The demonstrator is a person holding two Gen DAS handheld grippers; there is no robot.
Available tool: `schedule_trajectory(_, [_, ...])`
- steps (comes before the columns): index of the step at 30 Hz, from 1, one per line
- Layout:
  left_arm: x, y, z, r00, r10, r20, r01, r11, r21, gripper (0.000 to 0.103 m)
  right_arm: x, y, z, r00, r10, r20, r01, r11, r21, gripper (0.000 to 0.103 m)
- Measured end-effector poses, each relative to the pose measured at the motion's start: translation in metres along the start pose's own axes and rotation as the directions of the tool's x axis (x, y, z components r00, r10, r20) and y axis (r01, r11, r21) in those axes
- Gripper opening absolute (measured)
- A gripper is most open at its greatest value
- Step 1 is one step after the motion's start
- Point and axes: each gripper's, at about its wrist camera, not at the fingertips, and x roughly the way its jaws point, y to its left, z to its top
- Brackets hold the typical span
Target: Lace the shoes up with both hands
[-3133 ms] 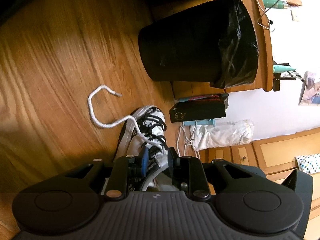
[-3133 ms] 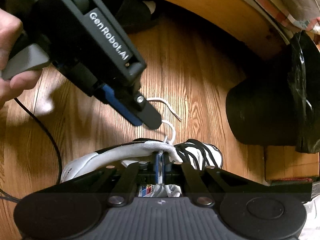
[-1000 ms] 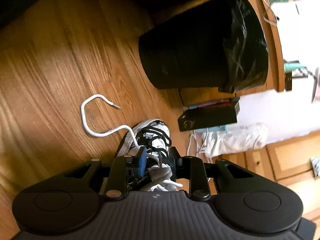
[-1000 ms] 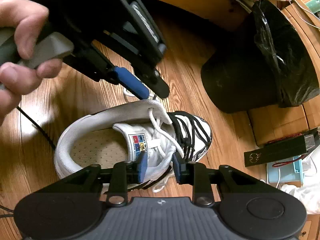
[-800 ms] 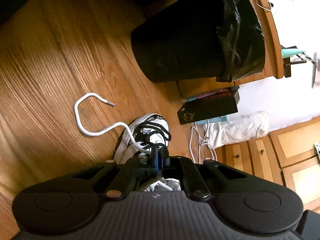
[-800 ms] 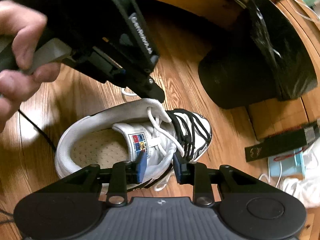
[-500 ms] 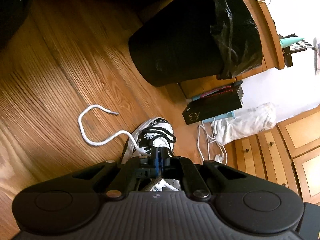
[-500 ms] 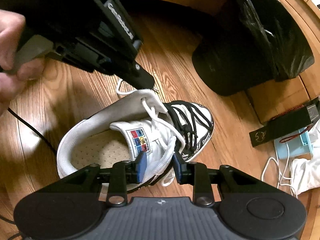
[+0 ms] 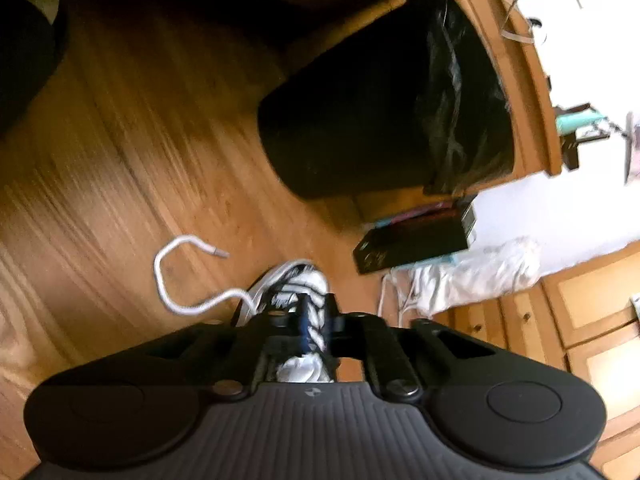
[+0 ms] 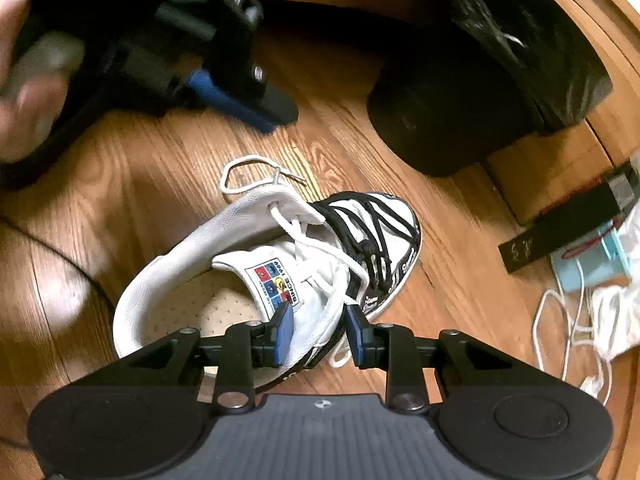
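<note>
White shoe [image 10: 280,264] on wood floor [image 10: 140,168], toe pointing away.
Right gripper [image 10: 318,330] clamps its near sidewall; left gripper [image 10: 276,114], just reopened and empty, hovers above the lace [image 10: 244,168].

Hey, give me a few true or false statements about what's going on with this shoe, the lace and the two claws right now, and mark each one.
1. The right claw has the near side of the shoe between its pads. True.
2. The left claw holds the loose end of the white lace. False: that end lies on the wooden floor. The left claw is off the shoe, its jaws have just been opening, and nothing shows between them.
3. Black laces cross the front of the shoe. True.
4. The black bin lies tipped over on the shoe. False: it stands on the floor beyond the toe, apart from the shoe.
</note>
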Motion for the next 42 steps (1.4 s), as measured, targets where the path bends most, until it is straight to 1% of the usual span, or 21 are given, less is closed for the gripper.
schedule_trajectory(1, [0.003, 0.0, -0.003, 1.0, 0.013, -0.006, -0.012, 1.0, 0.013, 0.029, 0.001, 0.0, -0.001, 1.0, -0.001, 0.0, 0.0, 1.0, 0.023, 0.032])
schedule_trajectory(2, [0.006, 0.001, -0.006, 1.0, 0.025, -0.013, -0.025, 0.999, 0.025, 0.029, 0.002, 0.0, -0.003, 1.0, -0.001, 0.001, 0.001, 0.999, 0.049, 0.033])
schedule_trajectory(5, [0.015, 0.007, -0.013, 0.999, 0.038, -0.011, -0.038, 0.999, 0.022, 0.029, 0.004, -0.002, -0.009, 1.0, -0.001, 0.014, -0.001, 0.989, 0.147, 0.033])
schedule_trajectory(7, [0.02, 0.01, -0.018, 1.0, 0.024, -0.006, -0.024, 1.0, 0.002, 0.029, 0.003, -0.004, -0.014, 0.999, -0.013, 0.031, 0.006, 0.979, 0.205, 0.033])
schedule_trajectory(8, [0.023, 0.011, -0.02, 1.0, 0.013, -0.006, -0.014, 1.0, -0.008, 0.026, 0.003, -0.004, -0.016, 0.999, -0.02, 0.037, 0.011, 0.972, 0.235, 0.033])
schedule_trajectory(10, [0.025, 0.011, -0.026, 1.0, -0.001, -0.006, 0.001, 1.0, -0.007, 0.009, 0.002, -0.004, -0.021, 0.998, -0.035, 0.045, 0.02, 0.954, 0.299, 0.033])
schedule_trajectory(11, [0.027, 0.011, -0.029, 1.0, -0.014, -0.01, 0.014, 1.0, -0.007, 0.008, 0.0, -0.003, -0.022, 0.998, -0.042, 0.047, 0.024, 0.944, 0.329, 0.033])
schedule_trajectory(12, [0.027, 0.01, -0.03, 1.0, -0.017, -0.011, 0.017, 1.0, -0.01, 0.003, 0.0, -0.002, -0.024, 0.998, -0.049, 0.05, 0.028, 0.933, 0.358, 0.033])
schedule_trajectory(14, [0.026, 0.01, -0.031, 1.0, -0.017, -0.013, 0.017, 1.0, -0.012, 0.003, 0.0, 0.001, -0.027, 0.996, -0.066, 0.053, 0.041, 0.92, 0.389, 0.033])
schedule_trajectory(17, [0.024, 0.007, -0.028, 1.0, -0.001, -0.01, 0.001, 1.0, 0.016, 0.003, 0.001, 0.001, -0.032, 0.995, -0.079, 0.065, 0.044, 0.902, 0.429, 0.033])
schedule_trajectory(20, [0.024, 0.007, -0.026, 1.0, -0.003, -0.011, 0.003, 1.0, 0.02, 0.002, 0.003, -0.008, -0.038, 0.996, -0.054, 0.068, 0.014, 0.872, 0.49, 0.038])
schedule_trajectory(23, [0.022, 0.008, -0.025, 1.0, -0.006, -0.007, 0.006, 1.0, 0.021, 0.002, 0.007, -0.023, -0.046, 0.997, -0.009, 0.072, -0.034, 0.815, 0.579, 0.048])
schedule_trajectory(24, [0.022, 0.008, -0.025, 1.0, -0.005, -0.006, 0.005, 1.0, 0.023, 0.002, 0.007, -0.026, -0.048, 0.997, -0.003, 0.072, -0.041, 0.802, 0.596, 0.05])
schedule_trajectory(25, [0.02, 0.008, -0.024, 1.0, -0.003, -0.005, 0.003, 1.0, 0.026, 0.002, 0.007, -0.026, -0.048, 0.997, -0.003, 0.073, -0.041, 0.804, 0.594, 0.05])
schedule_trajectory(26, [0.019, 0.007, -0.024, 1.0, -0.002, -0.003, 0.002, 1.0, 0.03, 0.002, 0.007, -0.023, -0.047, 0.997, -0.011, 0.072, -0.032, 0.816, 0.577, 0.05])
schedule_trajectory(27, [0.017, 0.009, -0.023, 1.0, -0.005, 0.005, 0.005, 1.0, 0.011, 0.002, 0.006, -0.021, -0.046, 0.997, -0.02, 0.071, -0.023, 0.829, 0.559, 0.05])
schedule_trajectory(29, [0.013, 0.015, -0.021, 1.0, -0.014, 0.025, 0.015, 0.999, -0.04, 0.002, 0.008, -0.016, -0.044, 0.997, -0.033, 0.063, -0.004, 0.854, 0.52, 0.05])
schedule_trajectory(30, [0.011, 0.021, -0.02, 0.999, -0.021, 0.042, 0.025, 0.995, -0.098, 0.002, 0.009, -0.014, -0.043, 0.997, -0.038, 0.06, 0.003, 0.864, 0.503, 0.05])
schedule_trajectory(32, [0.005, 0.03, -0.017, 0.996, -0.022, 0.083, 0.035, 0.986, -0.162, 0.002, 0.01, -0.016, -0.044, 0.998, -0.031, 0.06, -0.004, 0.857, 0.515, 0.05])
schedule_trajectory(36, [0.0, 0.031, -0.009, 0.993, -0.048, 0.107, 0.066, 0.984, -0.166, 0.002, 0.01, -0.018, -0.045, 0.998, -0.021, 0.06, -0.014, 0.845, 0.534, 0.05])
schedule_trajectory(42, [-0.01, 0.011, 0.007, 0.986, -0.096, 0.136, 0.112, 0.987, -0.114, 0.002, 0.009, -0.016, -0.044, 0.998, -0.02, 0.055, -0.012, 0.846, 0.532, 0.05])
